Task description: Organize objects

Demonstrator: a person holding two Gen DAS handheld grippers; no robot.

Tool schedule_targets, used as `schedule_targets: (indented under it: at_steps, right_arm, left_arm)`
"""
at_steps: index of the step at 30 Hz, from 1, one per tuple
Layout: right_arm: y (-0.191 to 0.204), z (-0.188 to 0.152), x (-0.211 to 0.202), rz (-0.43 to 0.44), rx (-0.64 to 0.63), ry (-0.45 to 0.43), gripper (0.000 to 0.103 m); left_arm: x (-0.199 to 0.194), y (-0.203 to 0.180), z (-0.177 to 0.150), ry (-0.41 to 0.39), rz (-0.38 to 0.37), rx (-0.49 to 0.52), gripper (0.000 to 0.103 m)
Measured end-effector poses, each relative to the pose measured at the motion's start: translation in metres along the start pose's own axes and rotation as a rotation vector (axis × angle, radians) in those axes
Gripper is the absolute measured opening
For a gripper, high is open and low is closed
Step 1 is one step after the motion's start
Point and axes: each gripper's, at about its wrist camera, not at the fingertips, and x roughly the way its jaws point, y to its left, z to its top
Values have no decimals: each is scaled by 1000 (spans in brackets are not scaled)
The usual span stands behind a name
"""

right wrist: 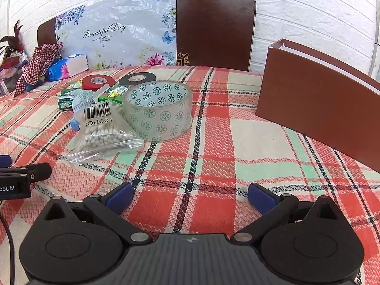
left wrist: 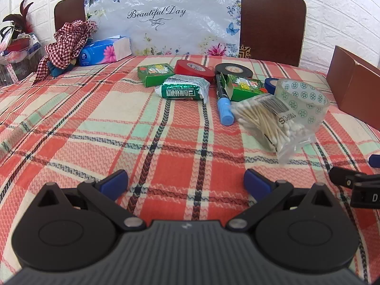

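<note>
Left gripper (left wrist: 185,181) and right gripper (right wrist: 190,196) gape empty; patterned clear tape roll (right wrist: 158,111) lies at the right's eleven o'clock, well apart.

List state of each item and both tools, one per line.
left tool: open, empty
right tool: open, empty
clear tape roll: lying flat, touching swab bag
cotton swab bag: sealed, lying flat
blue marker: capped, lying down
red tape: lying flat
black tape: lying flat
brown box: upright, lid state unclear

Woven cloth tablecloth (left wrist: 95,123), glossy tape roll (right wrist: 159,111)
</note>
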Motion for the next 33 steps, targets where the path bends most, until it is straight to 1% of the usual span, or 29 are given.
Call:
schedule_targets:
  at_steps: [11,15,17,20,21,22,24,25,27,28,29,30,31,33]
  right_arm:
    - [1,2,2,1,1,1,103]
    - [1,5,0,1,0,8,102]
    - [0,7,-4,15,11,-1,96]
    - [-4,15,-15,17,40,-77,88]
    - [-6,21,-18,8,50,-105,82]
    - [-7,28,-19,7,60,-129,78]
    - [-11,45,-17,19,84,-168,78]
    - [-10,55,-11,20,87,-166,78]
    - [-7,70,9,32,102,-120,77]
    - [-9,77,23,52,125,-93,68]
    - [-10,82,37,66,145,-63,56]
    - [-11,84,51,66,162,-17,25]
    - [-13,86,59,63,197,14,18]
    - [-24,90,55,82,265,1,14]
  left_arm:
    - [1,-3,1,2,1,6,103]
    - [0,-1,2,5,-17,2,103]
    - [0,2,4,10,-41,-2,103]
    - [0,3,4,9,-58,-7,103]
    - [1,2,3,9,-57,0,103]
    - [1,0,3,10,-54,10,103]
    - [1,-3,2,9,-54,25,103]
    - [1,-4,2,7,-61,29,103]
    - [2,-5,2,5,-72,34,103]
    - [2,-5,3,6,-76,37,103]
    - [3,-5,3,6,-78,40,103]
    - [3,-6,3,6,-79,43,103]
    - [3,-6,3,6,-81,44,103]
    - [3,-4,3,4,-88,38,103]
